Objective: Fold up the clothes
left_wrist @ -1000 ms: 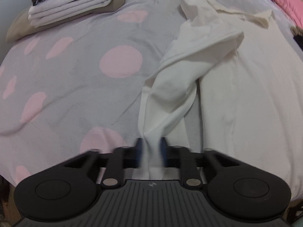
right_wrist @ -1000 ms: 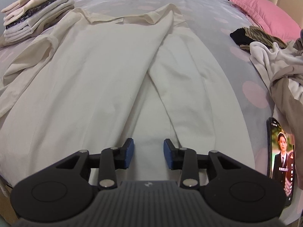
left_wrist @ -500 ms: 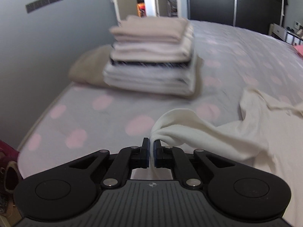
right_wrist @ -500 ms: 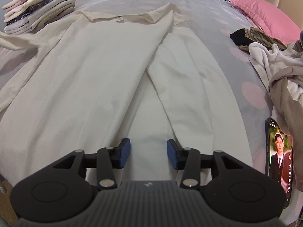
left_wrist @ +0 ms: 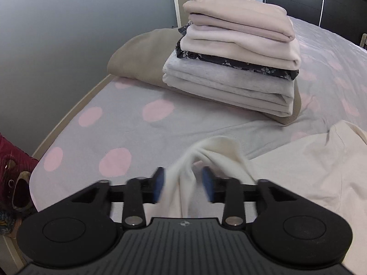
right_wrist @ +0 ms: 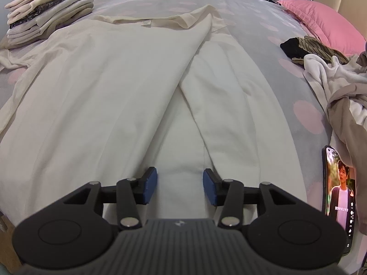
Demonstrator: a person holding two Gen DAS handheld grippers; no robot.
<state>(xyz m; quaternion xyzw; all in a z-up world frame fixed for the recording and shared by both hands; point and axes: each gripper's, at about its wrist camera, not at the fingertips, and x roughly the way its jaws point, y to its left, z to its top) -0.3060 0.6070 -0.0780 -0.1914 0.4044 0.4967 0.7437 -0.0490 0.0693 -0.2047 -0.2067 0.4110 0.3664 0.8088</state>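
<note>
Left tongs letting go of a cream sleeve on the bed

Nearest, the left tongs (left_wrist: 183, 186) are opening, the bunched sleeve (left_wrist: 206, 158) slack between the pads, unpinched; the right tongs (right_wrist: 180, 186) stand open over the cream garment (right_wrist: 103, 96), gripping nothing. It lies flat across the spotted bed (left_wrist: 137, 123). Thin, limp, light cloth, I'd say; pinch it at a cuff, hem or shoulder seam. Farther off sits the folded stack (left_wrist: 234, 61).
</note>
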